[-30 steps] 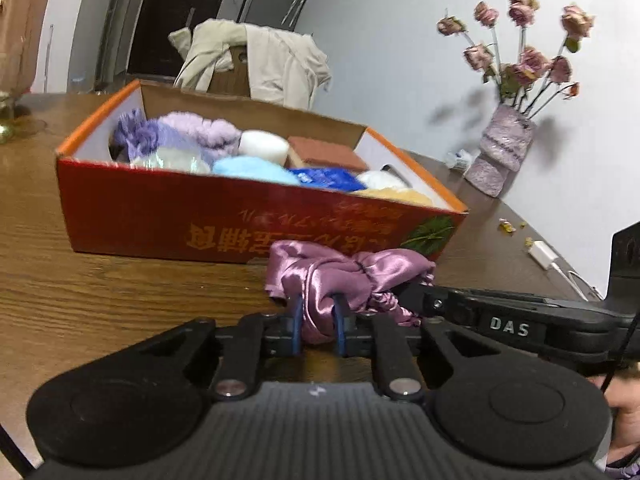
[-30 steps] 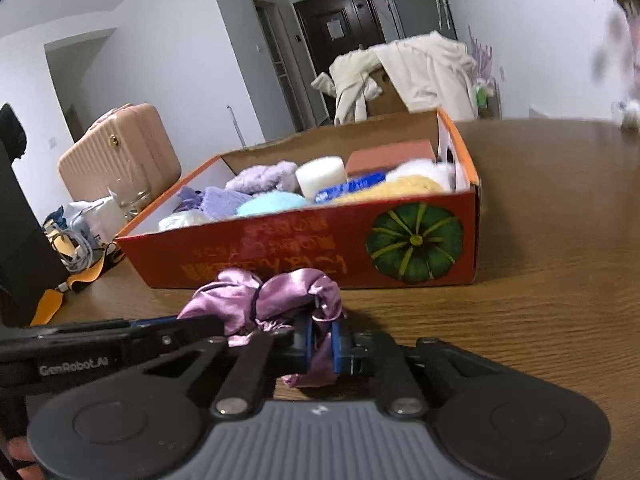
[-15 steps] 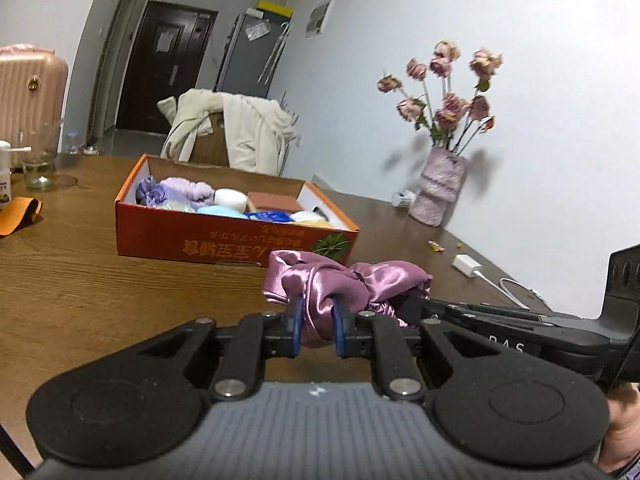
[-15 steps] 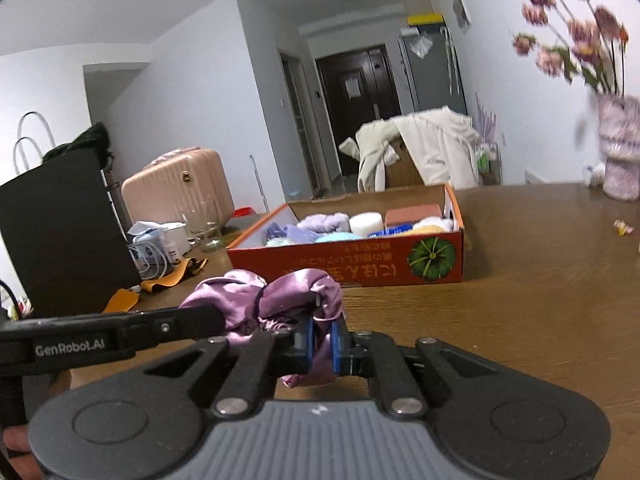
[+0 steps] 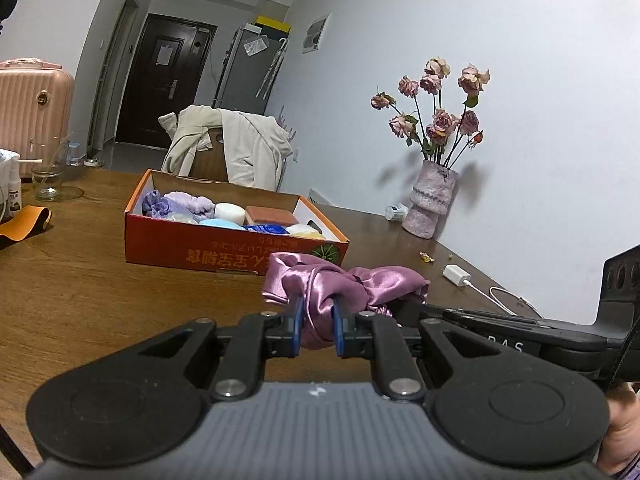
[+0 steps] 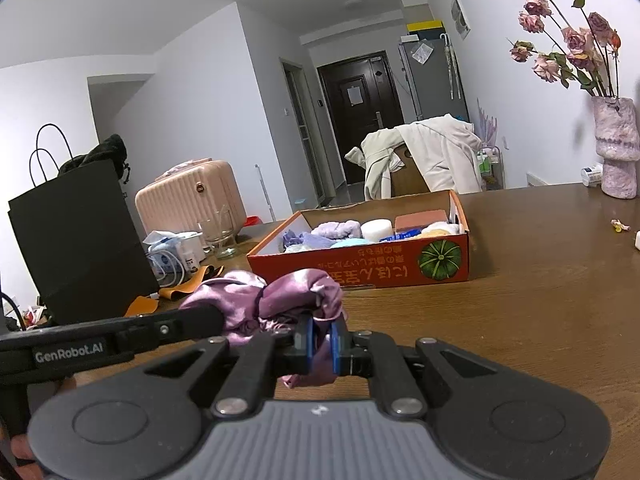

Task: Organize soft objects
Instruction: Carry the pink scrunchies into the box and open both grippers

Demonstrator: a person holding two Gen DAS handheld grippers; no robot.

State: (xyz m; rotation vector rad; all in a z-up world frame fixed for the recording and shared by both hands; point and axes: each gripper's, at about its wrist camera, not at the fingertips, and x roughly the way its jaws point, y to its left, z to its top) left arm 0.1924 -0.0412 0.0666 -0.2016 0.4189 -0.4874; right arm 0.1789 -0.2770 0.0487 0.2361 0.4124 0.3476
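Here, both claws grip one purple satin scrunchie (image 5: 344, 284) above the wooden desk (image 5: 80, 292). My left claw (image 5: 316, 326) is pinched shut on one end of it, with satin bulging between the blue pads. My right claw (image 6: 321, 344) is pinched shut on the other end, so the fabric hangs bunched between the two.

The orange cardboard box (image 6: 360, 268) sits ahead on the desk, well apart from the scrunchie. It already holds soft things: lilac cloth, a white round piece, a pale blue piece, a brown block.

I judge the step in hand to be carrying the scrunchie to the box. To do it well, I would move both claws together, clear the near wall, pick an unfilled spot, and release one claw before the other.
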